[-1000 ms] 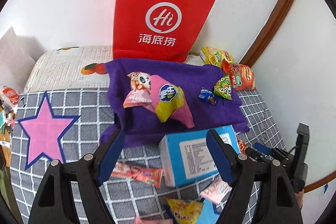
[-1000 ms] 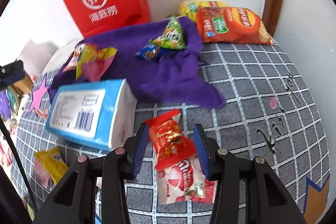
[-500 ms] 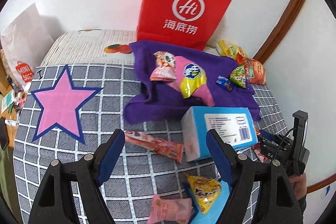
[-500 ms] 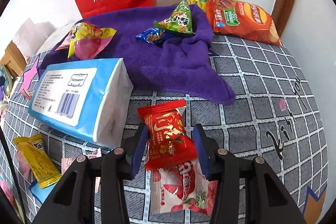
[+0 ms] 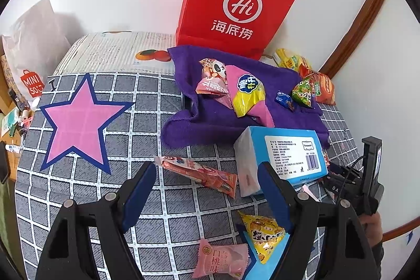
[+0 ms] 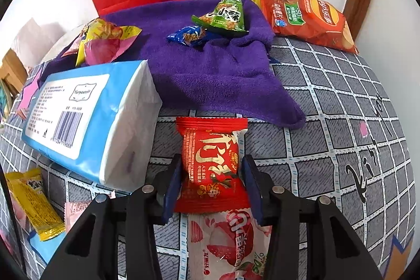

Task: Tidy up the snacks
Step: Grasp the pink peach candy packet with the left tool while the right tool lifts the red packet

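My right gripper (image 6: pixel 211 173) straddles a red snack packet (image 6: pixel 211 162) lying on the checked cloth; its blue pads sit against both sides of the packet. A white-and-red strawberry packet (image 6: pixel 228 246) lies under the gripper, just behind the red one. My left gripper (image 5: pixel 207 190) is open and empty above the table, over a long red-pink wafer packet (image 5: pixel 197 172). A purple towel (image 5: pixel 210 120) holds several snacks: a pink panda packet (image 5: pixel 212 80), a yellow bag (image 5: pixel 246 96), a blue candy (image 5: pixel 284 99), a green triangle packet (image 5: pixel 303 93).
A blue tissue pack (image 5: pixel 286 156) lies between the two grippers, also in the right wrist view (image 6: pixel 78 117). A red paper bag (image 5: pixel 236 1) stands against the wall. Orange chip bags (image 6: pixel 302 15) lie at the back right. A yellow packet (image 5: pixel 262 235) and pink packet (image 5: pixel 223 259) lie near.
My right gripper has advanced over the red packet, whose sides now meet the pads. My left gripper has pulled back and left, so more of the pink star shows.
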A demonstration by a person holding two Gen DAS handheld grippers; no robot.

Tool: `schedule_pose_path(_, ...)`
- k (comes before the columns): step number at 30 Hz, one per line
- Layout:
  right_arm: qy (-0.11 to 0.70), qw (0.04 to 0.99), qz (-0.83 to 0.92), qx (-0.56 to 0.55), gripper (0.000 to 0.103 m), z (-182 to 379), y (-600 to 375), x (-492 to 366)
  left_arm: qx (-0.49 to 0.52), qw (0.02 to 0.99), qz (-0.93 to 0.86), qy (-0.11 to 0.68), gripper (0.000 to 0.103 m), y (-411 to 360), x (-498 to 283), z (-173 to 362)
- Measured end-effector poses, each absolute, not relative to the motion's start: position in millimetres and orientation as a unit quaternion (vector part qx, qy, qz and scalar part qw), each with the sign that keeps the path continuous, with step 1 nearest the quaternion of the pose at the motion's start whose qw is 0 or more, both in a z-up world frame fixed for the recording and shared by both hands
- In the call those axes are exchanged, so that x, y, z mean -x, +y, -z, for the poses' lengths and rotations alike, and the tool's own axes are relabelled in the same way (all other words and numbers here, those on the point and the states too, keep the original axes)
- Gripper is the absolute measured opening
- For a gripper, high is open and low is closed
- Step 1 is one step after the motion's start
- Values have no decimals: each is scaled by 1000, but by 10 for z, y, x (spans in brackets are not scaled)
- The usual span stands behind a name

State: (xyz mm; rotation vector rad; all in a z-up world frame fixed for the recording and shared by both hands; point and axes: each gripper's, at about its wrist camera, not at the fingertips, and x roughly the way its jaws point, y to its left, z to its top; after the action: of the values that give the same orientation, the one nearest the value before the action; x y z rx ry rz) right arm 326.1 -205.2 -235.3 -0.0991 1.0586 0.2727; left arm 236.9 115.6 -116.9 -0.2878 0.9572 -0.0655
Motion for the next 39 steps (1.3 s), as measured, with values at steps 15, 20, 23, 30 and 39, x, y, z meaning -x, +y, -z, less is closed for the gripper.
schedule_pose_path(15,468,877,-111,5,45,1919,-2157,-3008,148,874,16,463,78,1266,-2071,1194)
schedule_pose_path(20,458,881,-121,3,45,1815,-2139,-2871,148,869,10,472,78,1240,-1952,1269)
schedule_pose_path(23,455,882,-122,12,45,1772,-2108,-2773,144,868,12,475,78,1194,-1863,1303)
schedule_pose_path(30,442,887,-129,23,45,1700,-2094,-2508,128,861,19,492,78,1036,-1754,1452)
schedule_pose_path(39,441,890,-115,26,45,1719,-2192,-2211,96,847,58,519,78,742,-1697,1735)
